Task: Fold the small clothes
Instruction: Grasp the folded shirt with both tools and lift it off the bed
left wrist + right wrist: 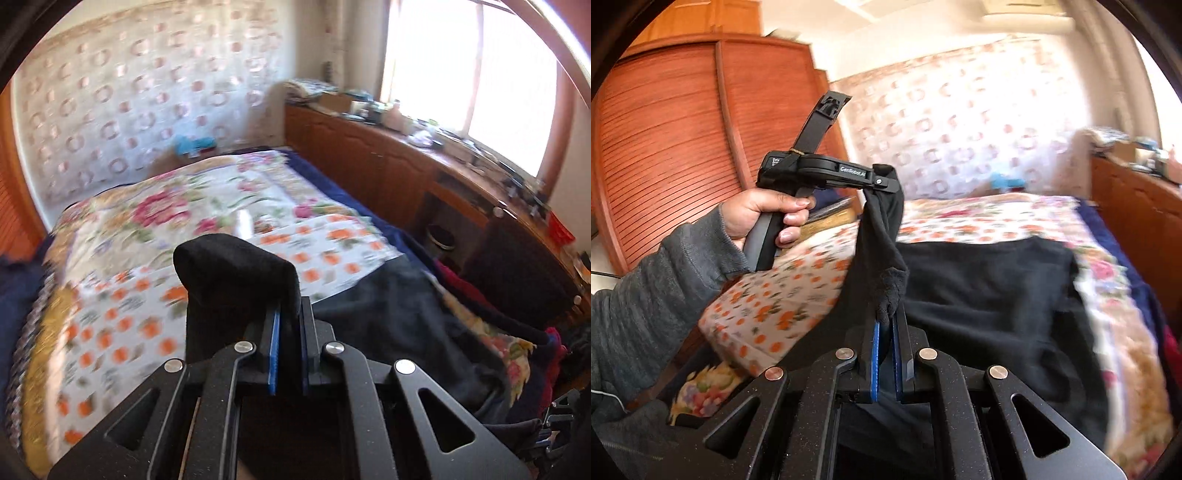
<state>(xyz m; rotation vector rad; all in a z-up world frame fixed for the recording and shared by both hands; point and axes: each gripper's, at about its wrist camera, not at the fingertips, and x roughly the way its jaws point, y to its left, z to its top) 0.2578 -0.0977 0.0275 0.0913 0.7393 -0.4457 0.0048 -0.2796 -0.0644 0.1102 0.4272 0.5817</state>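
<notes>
A small black garment (879,236) hangs stretched in the air between my two grippers, above the bed. My left gripper (290,317) is shut on one end of it; the cloth bulges over its fingertips (236,269). In the right wrist view the left gripper (882,181) is seen from the side, held in a hand at upper left. My right gripper (888,321) is shut on the other end of the garment. A larger dark garment (997,295) lies spread on the bed below; it also shows in the left wrist view (399,314).
The bed has a floral cover (166,221) and an orange-flowered sheet (783,295). A wooden cabinet (388,162) cluttered with items runs along the right under the window. A wooden wardrobe (683,147) stands on the left. More clothes (480,295) lie beside the bed.
</notes>
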